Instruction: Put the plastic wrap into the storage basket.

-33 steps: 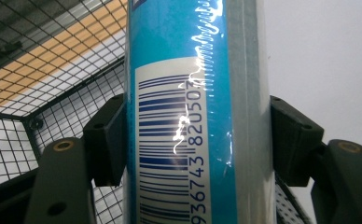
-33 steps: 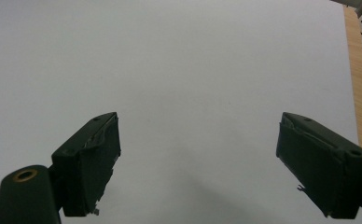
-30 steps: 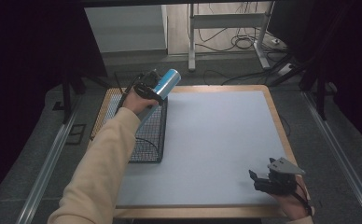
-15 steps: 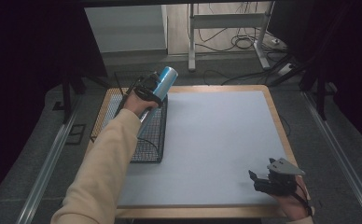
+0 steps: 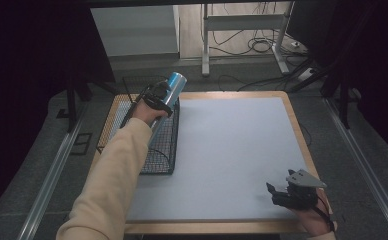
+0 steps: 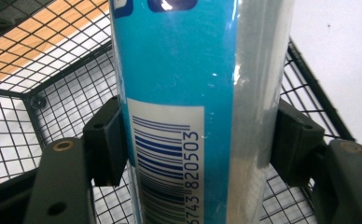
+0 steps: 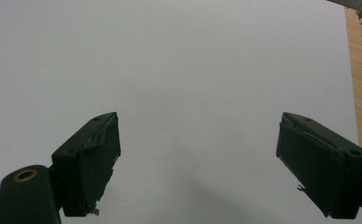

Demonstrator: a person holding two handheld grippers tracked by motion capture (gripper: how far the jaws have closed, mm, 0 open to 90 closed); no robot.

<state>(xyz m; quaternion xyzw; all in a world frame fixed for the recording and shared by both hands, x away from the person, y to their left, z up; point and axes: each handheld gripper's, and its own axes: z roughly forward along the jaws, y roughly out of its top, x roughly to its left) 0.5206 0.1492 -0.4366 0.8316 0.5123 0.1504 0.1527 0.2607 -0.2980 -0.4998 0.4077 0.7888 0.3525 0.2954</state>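
Left gripper (image 5: 158,97) is clamping a tall blue-and-silver cylindrical can with a barcode label (image 5: 169,95), pads pressing on opposite sides of the round body. The can is hanging tilted above the far end of the black wire-mesh basket (image 5: 157,150) at the left of the grey table mat (image 5: 222,150), not resting on anything. In the left gripper view the can (image 6: 184,107) is sitting square between the pads, mesh beneath. Judging by the glossy wrap: rigid wall, slick surface, probably light to moderate weight. It's likely rolling or sliding if the squeeze eases, so gripping mid-body across the diameter looks right. Right gripper (image 5: 288,192) is idling near the mat's front right corner, jaws apart, nothing between them.
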